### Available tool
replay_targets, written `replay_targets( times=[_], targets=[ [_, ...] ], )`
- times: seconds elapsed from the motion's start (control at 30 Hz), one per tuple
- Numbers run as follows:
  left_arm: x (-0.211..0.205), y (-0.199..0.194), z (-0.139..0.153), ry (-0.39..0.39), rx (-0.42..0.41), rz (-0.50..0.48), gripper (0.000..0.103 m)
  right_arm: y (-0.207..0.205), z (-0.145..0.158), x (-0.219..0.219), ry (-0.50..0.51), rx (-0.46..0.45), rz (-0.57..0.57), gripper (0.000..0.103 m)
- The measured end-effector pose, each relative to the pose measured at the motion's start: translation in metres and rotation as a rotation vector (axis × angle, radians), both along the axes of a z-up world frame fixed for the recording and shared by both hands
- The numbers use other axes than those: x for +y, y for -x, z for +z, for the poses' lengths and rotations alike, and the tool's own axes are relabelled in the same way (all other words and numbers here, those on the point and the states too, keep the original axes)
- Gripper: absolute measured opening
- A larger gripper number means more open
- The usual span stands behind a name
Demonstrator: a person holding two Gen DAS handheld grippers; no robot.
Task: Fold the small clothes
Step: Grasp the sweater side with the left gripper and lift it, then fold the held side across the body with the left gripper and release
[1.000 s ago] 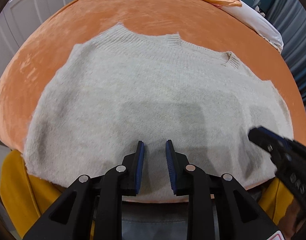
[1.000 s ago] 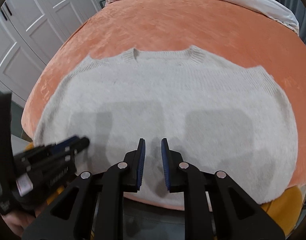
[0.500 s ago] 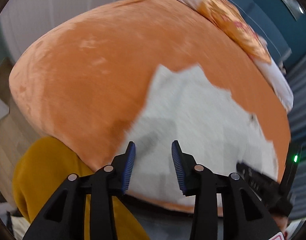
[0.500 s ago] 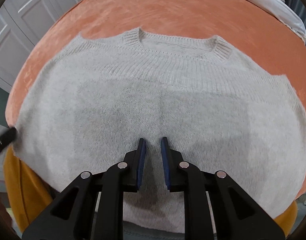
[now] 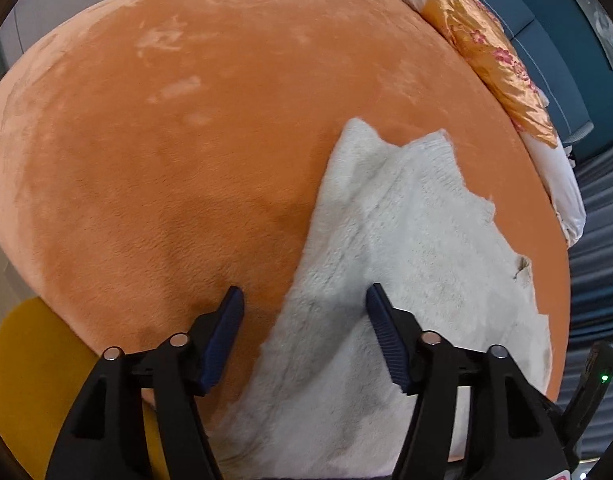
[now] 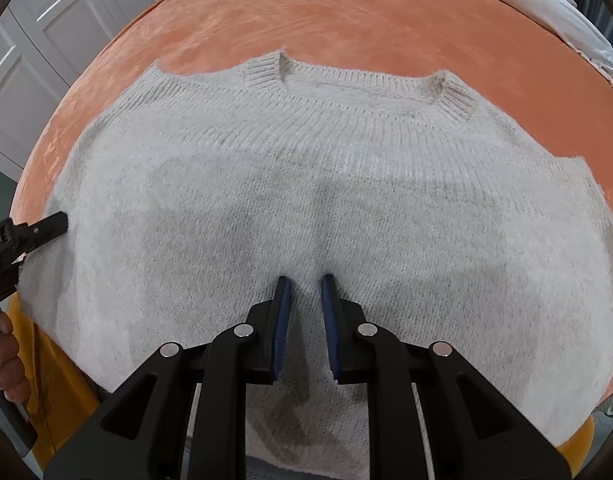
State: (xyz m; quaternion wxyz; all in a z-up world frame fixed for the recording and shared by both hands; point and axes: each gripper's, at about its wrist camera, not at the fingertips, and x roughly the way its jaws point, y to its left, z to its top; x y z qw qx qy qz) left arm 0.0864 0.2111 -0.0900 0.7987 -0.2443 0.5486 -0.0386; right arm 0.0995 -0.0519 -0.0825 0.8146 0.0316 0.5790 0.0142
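A cream knitted sweater (image 6: pixel 306 184) lies flat on an orange velvet bed (image 6: pixel 346 12), its ribbed neckline (image 6: pixel 362 80) at the far side. In the left wrist view the sweater (image 5: pixel 406 264) fills the right half. My left gripper (image 5: pixel 304 300) is open wide, straddling the sweater's left edge just above the fabric; it also shows at the left edge of the right wrist view (image 6: pixel 34 232). My right gripper (image 6: pixel 305 282) hovers over the sweater's lower middle, jaws narrowly apart, holding nothing.
An orange floral quilt (image 5: pixel 494 52) and white bedding (image 5: pixel 562 184) lie along the bed's far right. White cupboard doors (image 6: pixel 46 40) stand to the left. A yellow cloth (image 5: pixel 26 380) hangs below the bed's near edge. Blue curtains (image 5: pixel 598 240) hang at the right.
My left gripper has swung left to the sweater's left edge and opened wide. My right gripper has moved forward over the sweater, its gap unchanged.
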Motion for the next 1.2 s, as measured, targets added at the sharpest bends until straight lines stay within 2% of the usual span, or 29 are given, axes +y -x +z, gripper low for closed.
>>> replay_targets(
  times=[0.03,0.13,0.3,0.4,0.47,0.7,0.83,0.93,1.07,1.2],
  targets=[
    [-0.002,-0.002,0.001,0.053,-0.003,-0.022,0.025,0.000,0.000,0.000,-0.001,-0.001,0.002,0.016],
    [-0.003,-0.002,0.010,0.074,-0.009,-0.027,0.012,0.001,0.001,-0.002,-0.015,-0.004,0.003,0.016],
    [-0.028,0.007,0.057,0.084,-0.114,-0.095,0.011,0.011,0.014,-0.012,-0.085,-0.017,-0.036,0.016],
    [-0.058,0.014,0.091,0.066,-0.187,-0.163,0.010,0.026,0.023,-0.025,-0.168,-0.036,-0.081,0.024],
    [-0.080,0.018,0.112,0.064,-0.233,-0.213,0.010,0.039,0.030,-0.036,-0.200,-0.050,-0.107,0.024],
    [-0.162,0.027,0.149,0.068,-0.292,-0.374,0.010,0.087,0.051,-0.083,-0.231,-0.108,-0.185,0.024],
    [-0.213,0.040,0.154,0.044,-0.307,-0.484,0.010,0.116,0.058,-0.115,-0.243,-0.131,-0.251,0.026],
    [-0.257,0.050,0.146,0.021,-0.303,-0.569,0.010,0.137,0.060,-0.136,-0.253,-0.145,-0.299,0.026],
    [-0.311,0.055,0.117,-0.028,-0.249,-0.655,0.010,0.158,0.059,-0.157,-0.261,-0.153,-0.361,0.026],
    [-0.344,0.061,0.088,-0.069,-0.192,-0.707,0.010,0.175,0.061,-0.175,-0.272,-0.166,-0.410,0.026]
  ],
)
